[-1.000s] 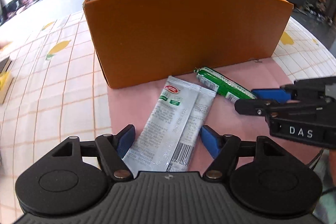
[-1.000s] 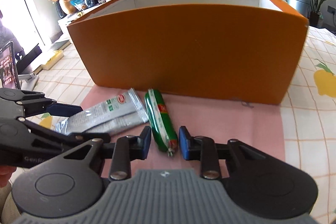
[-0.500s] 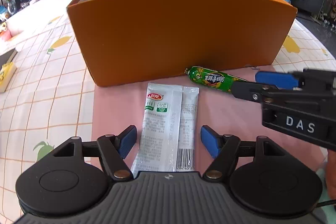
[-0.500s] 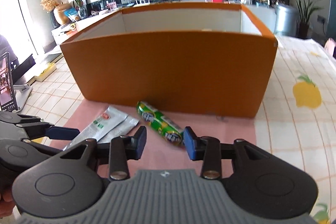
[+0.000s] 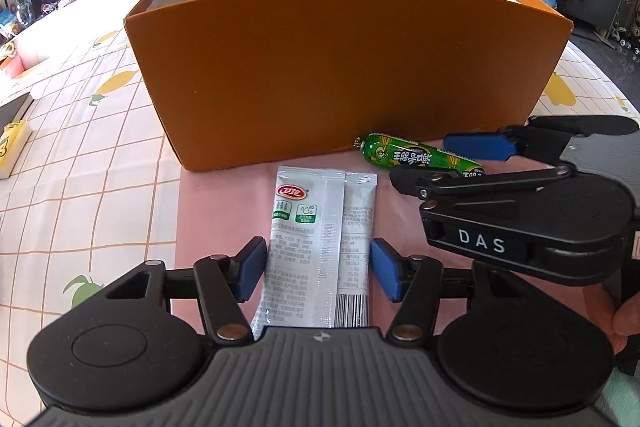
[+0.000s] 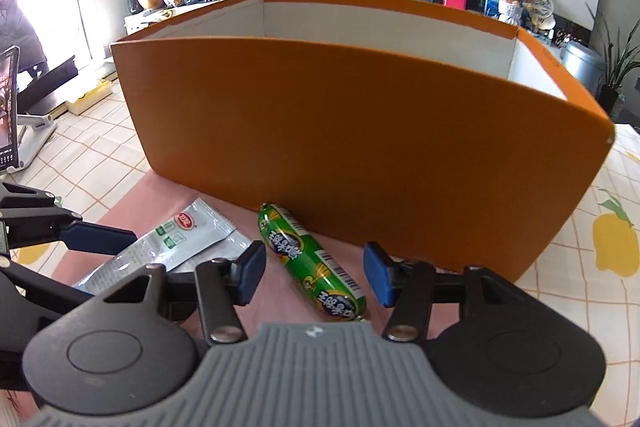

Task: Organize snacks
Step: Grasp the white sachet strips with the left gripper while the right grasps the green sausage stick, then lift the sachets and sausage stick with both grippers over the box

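Two silver snack sachets lie side by side on a pink mat in front of a big orange box. My left gripper is open, its blue pads on either side of the sachets' near half. A green sausage stick lies beside the box wall; it also shows in the left wrist view. My right gripper is open around the sausage. The sachets and the left gripper's finger show at the left of the right wrist view.
The orange box is open-topped with white inner walls. The table has a checked cloth with lemon prints. A yellow-edged book lies far left. A tablet on a stand stands at the left.
Both grippers have swung round and moved in closer to the snacks. The right gripper's jaws have opened wider around the sausage. The snacks lie as before.
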### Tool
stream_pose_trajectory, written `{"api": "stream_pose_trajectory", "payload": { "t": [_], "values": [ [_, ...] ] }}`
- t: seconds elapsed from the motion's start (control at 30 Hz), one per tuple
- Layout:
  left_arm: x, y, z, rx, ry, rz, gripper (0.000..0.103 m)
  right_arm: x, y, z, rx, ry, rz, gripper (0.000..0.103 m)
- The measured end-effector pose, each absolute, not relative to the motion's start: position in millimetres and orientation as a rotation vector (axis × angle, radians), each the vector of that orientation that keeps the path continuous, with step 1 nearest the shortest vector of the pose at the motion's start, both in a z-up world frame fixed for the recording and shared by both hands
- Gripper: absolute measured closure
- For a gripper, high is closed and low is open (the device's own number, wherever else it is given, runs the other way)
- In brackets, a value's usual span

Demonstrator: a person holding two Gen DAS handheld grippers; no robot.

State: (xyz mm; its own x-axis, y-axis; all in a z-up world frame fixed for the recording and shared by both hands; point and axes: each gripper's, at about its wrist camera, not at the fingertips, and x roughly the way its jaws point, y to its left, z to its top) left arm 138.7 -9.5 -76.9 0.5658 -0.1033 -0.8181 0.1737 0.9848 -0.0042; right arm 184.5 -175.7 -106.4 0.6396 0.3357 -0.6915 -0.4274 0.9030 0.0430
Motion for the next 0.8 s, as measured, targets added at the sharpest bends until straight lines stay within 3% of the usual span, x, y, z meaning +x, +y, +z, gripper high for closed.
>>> {"api": "stream_pose_trajectory", "payload": {
  "t": [0.4, 0.8],
  "values": [
    [134, -11, -76, 0.101, 0.954, -0.176, 0.045, 174, -178, -100, -0.134, 0.845, 0.388, 0.074],
    [124, -10, -69, 0.035, 0.975, -0.127, 0.048, 154, -210, -92, 0.031, 0.972, 0.335, 0.080]
  ]
}}
